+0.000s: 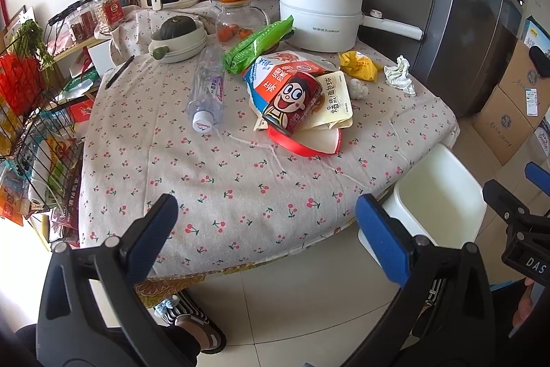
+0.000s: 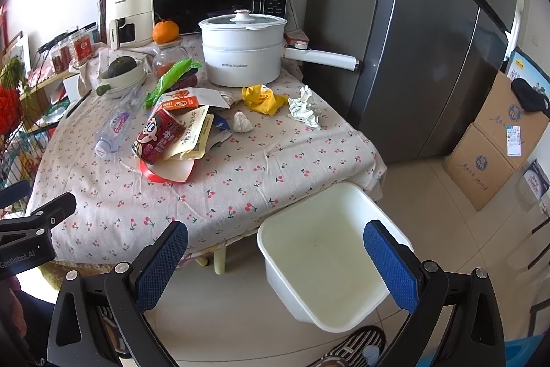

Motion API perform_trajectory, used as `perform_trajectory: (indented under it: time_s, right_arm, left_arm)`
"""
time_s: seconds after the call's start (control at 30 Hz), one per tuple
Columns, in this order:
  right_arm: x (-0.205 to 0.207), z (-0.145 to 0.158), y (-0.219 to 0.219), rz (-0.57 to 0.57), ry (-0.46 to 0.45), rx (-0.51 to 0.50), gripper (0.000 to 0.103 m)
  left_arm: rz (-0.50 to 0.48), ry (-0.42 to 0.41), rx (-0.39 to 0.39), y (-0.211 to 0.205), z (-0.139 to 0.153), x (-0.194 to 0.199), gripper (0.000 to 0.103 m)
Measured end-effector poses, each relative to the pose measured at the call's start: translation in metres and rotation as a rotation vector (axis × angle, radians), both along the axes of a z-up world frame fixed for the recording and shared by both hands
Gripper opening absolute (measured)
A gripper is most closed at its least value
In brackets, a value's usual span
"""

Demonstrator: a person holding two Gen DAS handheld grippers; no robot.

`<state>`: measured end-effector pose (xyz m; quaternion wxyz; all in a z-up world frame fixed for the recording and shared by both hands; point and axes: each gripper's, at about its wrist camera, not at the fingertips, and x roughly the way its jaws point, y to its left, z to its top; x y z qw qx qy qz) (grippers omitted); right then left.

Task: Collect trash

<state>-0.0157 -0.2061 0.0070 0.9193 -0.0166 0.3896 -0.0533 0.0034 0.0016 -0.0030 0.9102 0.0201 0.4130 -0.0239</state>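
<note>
While both grippers, left gripper point(image 1: 266, 229) and right gripper point(image 2: 275, 255), hang spread and empty, the can point(image 1: 295, 104) atop loose wrappers point(image 1: 335, 100) could roll away if nudged.

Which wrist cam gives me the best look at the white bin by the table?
The right wrist view: the white bin shows whole, with its full rim and bare inside. The left wrist view shows only part of the bin, cut off by the left gripper's finger and the table edge.
</note>
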Motion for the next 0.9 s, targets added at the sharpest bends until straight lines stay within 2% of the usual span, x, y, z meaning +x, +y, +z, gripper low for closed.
perform_trajectory:
  time_s: [0.9]
  right_arm:
    - [-0.0018, -0.0037, 0.0029, -0.002, 0.002, -0.005, 0.103]
  left_arm:
    - [0.003, -0.007, 0.002, 0.0027, 0.0010, -0.0014, 0.103]
